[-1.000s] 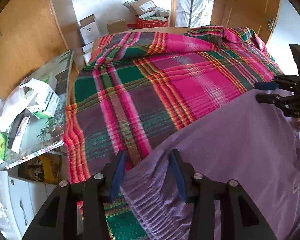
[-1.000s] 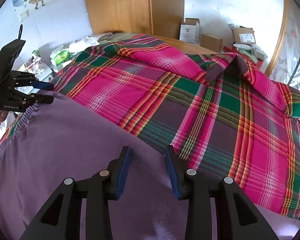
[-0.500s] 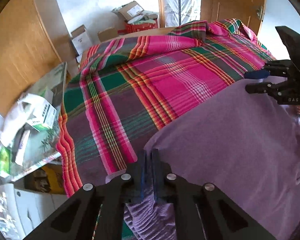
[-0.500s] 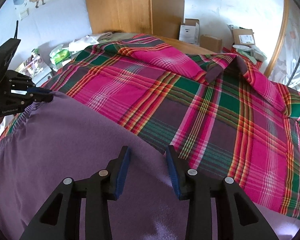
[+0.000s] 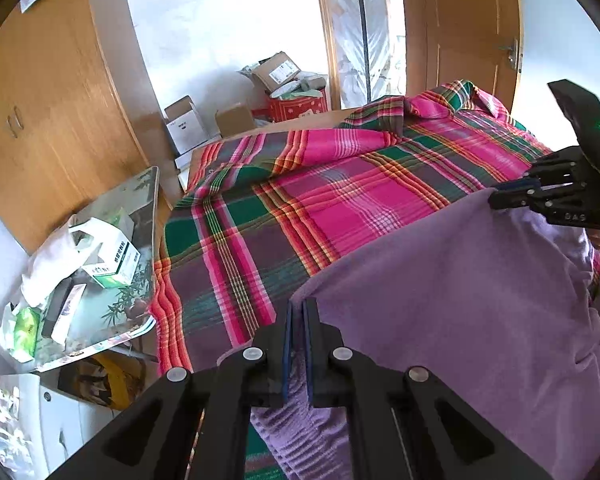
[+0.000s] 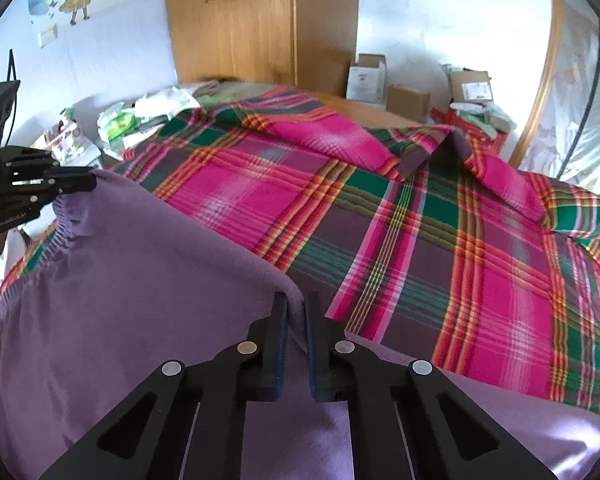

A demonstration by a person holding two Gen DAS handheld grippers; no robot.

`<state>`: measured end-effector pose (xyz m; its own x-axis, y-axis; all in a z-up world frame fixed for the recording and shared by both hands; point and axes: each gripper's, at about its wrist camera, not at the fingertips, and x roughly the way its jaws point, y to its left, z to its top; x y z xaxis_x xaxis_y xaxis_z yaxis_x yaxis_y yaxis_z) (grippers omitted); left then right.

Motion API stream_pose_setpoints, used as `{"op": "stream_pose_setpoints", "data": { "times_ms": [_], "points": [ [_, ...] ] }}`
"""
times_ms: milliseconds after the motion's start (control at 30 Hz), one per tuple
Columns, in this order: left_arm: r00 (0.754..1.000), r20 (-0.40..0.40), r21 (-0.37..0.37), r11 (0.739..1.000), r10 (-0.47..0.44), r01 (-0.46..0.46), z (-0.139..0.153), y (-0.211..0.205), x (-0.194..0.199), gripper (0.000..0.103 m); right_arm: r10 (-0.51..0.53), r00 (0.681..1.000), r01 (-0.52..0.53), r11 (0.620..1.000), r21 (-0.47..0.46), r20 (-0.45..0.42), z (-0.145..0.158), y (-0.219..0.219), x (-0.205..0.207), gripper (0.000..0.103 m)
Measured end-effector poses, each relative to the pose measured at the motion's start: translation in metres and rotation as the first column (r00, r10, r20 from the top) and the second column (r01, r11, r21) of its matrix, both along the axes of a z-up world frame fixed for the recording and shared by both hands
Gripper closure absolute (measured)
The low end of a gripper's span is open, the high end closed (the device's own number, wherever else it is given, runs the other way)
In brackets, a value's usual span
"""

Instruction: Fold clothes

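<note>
Both grippers closed since earlier, purple garment (image 5: 440, 300) edge raised.
Left gripper (image 5: 296, 316) and right gripper (image 6: 296, 312) each pinch its corners above plaid blanket (image 6: 380, 220).

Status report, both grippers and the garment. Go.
Left gripper shut on purple garment, gathered edge. Right gripper shut on the opposite corner. Garment lifted over plaid blanket. Nothing in the way.

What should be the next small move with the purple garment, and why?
Probably lift both corners together and carry them forward over the plaid blanket. The left hand-held gripper and the right hand-held gripper are each shut on the soft purple fabric garment, whose edge hangs taut between them.
</note>
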<state>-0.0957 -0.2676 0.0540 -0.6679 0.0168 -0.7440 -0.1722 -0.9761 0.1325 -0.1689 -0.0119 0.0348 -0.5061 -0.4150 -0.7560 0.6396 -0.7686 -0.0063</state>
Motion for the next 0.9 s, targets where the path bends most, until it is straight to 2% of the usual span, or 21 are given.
{"op": "stream_pose_setpoints", "data": {
  "times_ms": [333,600,900],
  "points": [
    [0.999,-0.052,0.009,1.0,0.014,-0.014,0.016,0.006,0.031,0.097,-0.012,0.992,0.009,1.0,-0.028,-0.122,0.041,0.01,0.067,0.095],
    [0.994,-0.109,-0.02,1.0,0.007,-0.01,0.034,0.017,0.069,0.097,-0.04,0.988,0.026,0.995,-0.094,-0.151,0.062,0.023,0.115,0.095],
    [0.986,-0.164,0.013,1.0,0.03,-0.029,0.049,0.018,0.11,0.097,-0.038,0.977,0.015,0.994,-0.11,-0.21,0.082,0.027,0.168,0.095]
  ]
}}
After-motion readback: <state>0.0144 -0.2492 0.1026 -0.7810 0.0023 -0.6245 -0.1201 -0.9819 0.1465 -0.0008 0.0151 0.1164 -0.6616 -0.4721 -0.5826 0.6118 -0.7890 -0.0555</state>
